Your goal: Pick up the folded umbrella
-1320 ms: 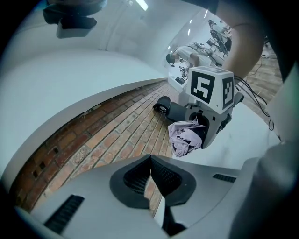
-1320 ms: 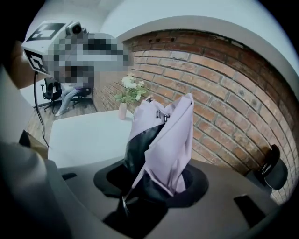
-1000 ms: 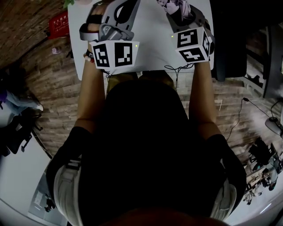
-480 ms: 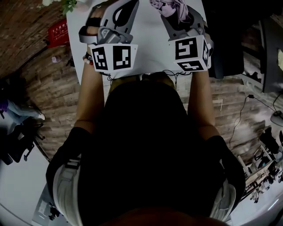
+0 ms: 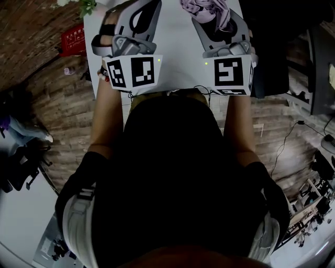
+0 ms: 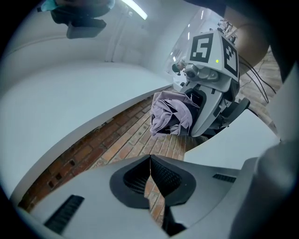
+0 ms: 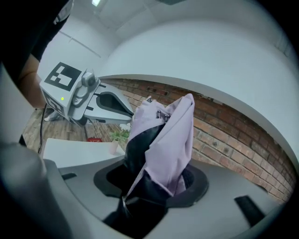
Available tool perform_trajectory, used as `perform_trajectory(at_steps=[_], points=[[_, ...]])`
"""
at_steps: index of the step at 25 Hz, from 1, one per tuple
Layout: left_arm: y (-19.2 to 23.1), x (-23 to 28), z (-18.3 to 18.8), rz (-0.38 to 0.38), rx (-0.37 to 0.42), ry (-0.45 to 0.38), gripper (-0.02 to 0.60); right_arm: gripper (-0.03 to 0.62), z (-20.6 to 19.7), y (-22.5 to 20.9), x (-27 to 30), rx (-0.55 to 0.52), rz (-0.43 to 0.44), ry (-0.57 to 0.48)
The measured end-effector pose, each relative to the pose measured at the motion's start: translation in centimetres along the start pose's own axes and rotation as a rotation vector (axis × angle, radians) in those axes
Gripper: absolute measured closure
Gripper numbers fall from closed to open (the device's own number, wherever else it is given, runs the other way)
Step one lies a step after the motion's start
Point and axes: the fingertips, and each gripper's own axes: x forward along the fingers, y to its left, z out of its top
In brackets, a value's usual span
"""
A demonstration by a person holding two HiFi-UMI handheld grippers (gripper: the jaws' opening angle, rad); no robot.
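Observation:
The folded umbrella [image 7: 163, 144], lilac cloth over a black inside, stands up between the jaws of my right gripper [image 7: 154, 182], which is shut on it. In the head view the right gripper [image 5: 217, 23] holds the umbrella [image 5: 207, 9] above the white table [image 5: 178, 52]. The left gripper view shows the same lilac bundle [image 6: 170, 116] clamped in the right gripper [image 6: 210, 88], off the table. My left gripper [image 6: 150, 161] is shut with nothing in it, its pads touching. It hovers over the table's left part [image 5: 131, 21], beside the right one.
A small potted plant [image 7: 119, 135] stands at the table's far left corner [image 5: 86, 6]. A red box [image 5: 73, 37] lies on the brick-patterned floor to the left. Dark furniture [image 5: 272, 47] stands close to the table's right side. Cables [image 5: 201, 90] hang at the near edge.
My right gripper has lifted with the umbrella, and its marker cube now faces the head camera more squarely. The left gripper has also risen a little.

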Motion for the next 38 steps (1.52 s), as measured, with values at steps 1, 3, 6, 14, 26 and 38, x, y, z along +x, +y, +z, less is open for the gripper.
perform_trajectory(at_steps=[1,3,6,14,26,38], points=[[0.1,-0.1,0.1,0.005,-0.002,-0.003,0.568,0.365,0.4,-0.1,-0.1,-0.004,-0.007,-0.017],[0.3,-0.3,0.3,0.011,-0.005,-0.005,0.568,0.365,1.0,-0.1,-0.4,-0.014,-0.016,-0.05],[0.3,-0.7,0.5,0.016,-0.006,-0.005,0.568,0.365,1.5,0.1,-0.8,-0.028,-0.014,-0.084],[0.5,-1.3,1.1,0.039,-0.008,-0.009,0.568,0.365,2.0,0.1,-1.5,-0.046,-0.029,-0.141],[0.7,-1.4,1.5,0.074,-0.021,-0.006,0.568,0.365,2.1,-0.1,-1.7,-0.061,-0.046,-0.156],[1.1,-0.8,1.8,0.082,-0.022,-0.014,0.568,0.364,2.1,-0.1,-1.2,-0.085,-0.039,-0.158]])
